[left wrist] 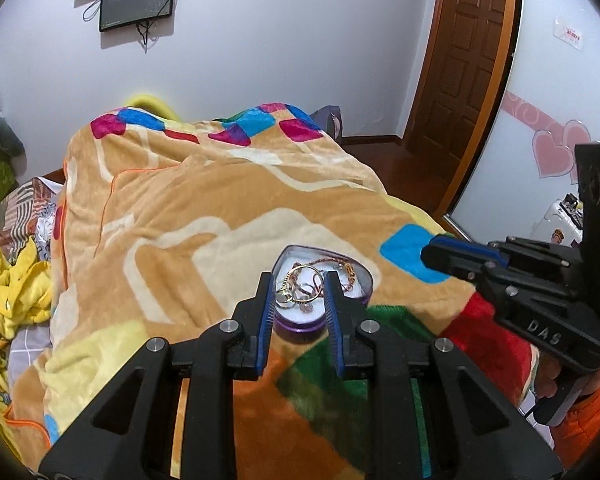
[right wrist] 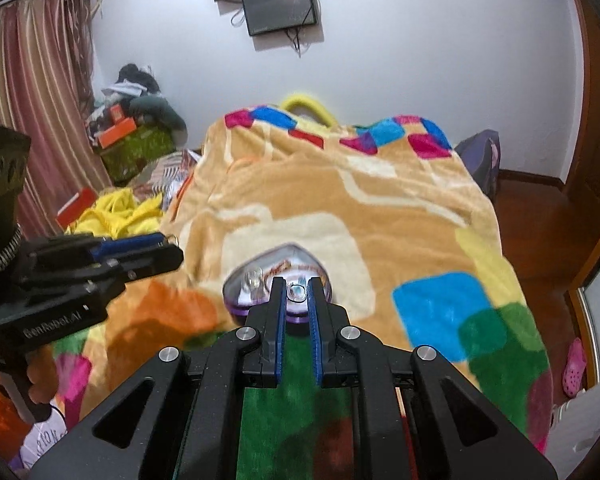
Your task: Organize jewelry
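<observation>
A heart-shaped purple jewelry box sits on the patterned blanket with rings and a chain inside. My left gripper is shut on the near point of the box. In the right wrist view the box shows blurred, and my right gripper has its fingers narrowly apart over the box's near edge, around a small shiny piece; whether it grips it I cannot tell. The right gripper also shows at the right of the left view, the left gripper at the left of the right view.
The bed fills both views. Yellow cloth lies at its left side. A brown door and wood floor are to the right. Boxes and clothes are piled by the curtain. Screens hang on the far wall.
</observation>
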Tool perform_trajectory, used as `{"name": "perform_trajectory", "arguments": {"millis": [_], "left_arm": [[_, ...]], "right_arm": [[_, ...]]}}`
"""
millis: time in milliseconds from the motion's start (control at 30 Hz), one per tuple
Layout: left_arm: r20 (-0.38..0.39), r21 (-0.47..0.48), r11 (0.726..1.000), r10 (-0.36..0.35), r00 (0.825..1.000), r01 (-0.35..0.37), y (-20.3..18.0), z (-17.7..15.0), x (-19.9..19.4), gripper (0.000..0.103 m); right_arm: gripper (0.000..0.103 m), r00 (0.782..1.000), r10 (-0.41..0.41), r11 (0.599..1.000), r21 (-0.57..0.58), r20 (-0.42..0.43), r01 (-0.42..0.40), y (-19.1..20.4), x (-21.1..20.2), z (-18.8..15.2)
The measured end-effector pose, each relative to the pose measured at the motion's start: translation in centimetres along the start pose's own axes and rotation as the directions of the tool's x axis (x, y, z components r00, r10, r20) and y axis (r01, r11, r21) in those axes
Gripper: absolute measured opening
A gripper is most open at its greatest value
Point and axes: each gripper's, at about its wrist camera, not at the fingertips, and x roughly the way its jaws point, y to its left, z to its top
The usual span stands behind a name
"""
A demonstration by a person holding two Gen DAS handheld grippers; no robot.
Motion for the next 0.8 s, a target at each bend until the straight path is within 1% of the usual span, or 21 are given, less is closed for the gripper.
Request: {"name": "perform_trajectory", "arguments": {"millis": [133,233,600,800], "left_arm": [[-0.019,-0.006,1.000,0.002,1.000,-0.002,0.5,0.0,1.2,0.024],[-0.037,-0.011,1.000,-0.007,0.999,0.007,0.8,-0.1,2.2,0.024],[-0.121,-0.013,0.999,-0.043,0.992,0.042,0.7,-1.3,5.7,0.024],[-0.141,-0.012,0.998,-0.055,0.988,0.054,0.7,-1.4,6.6,0.024]], "right_arm": [[0.009,1.000,0.005,1.000,0.005,0.009,-0.005,0.0,0.8,0.7],[0.009,1.000,0.008,1.000,0.005,-0.003,-0.008,0.1,1.8,0.7],[0.009,0.993,0.023,0.999,0.027,-0.116,-0.020,-0.7,6.0,-0.7],[0.009,0.990,0.030,0.999,0.027,-0.139,-0.026,-0.9,6.5,-0.9]]}}
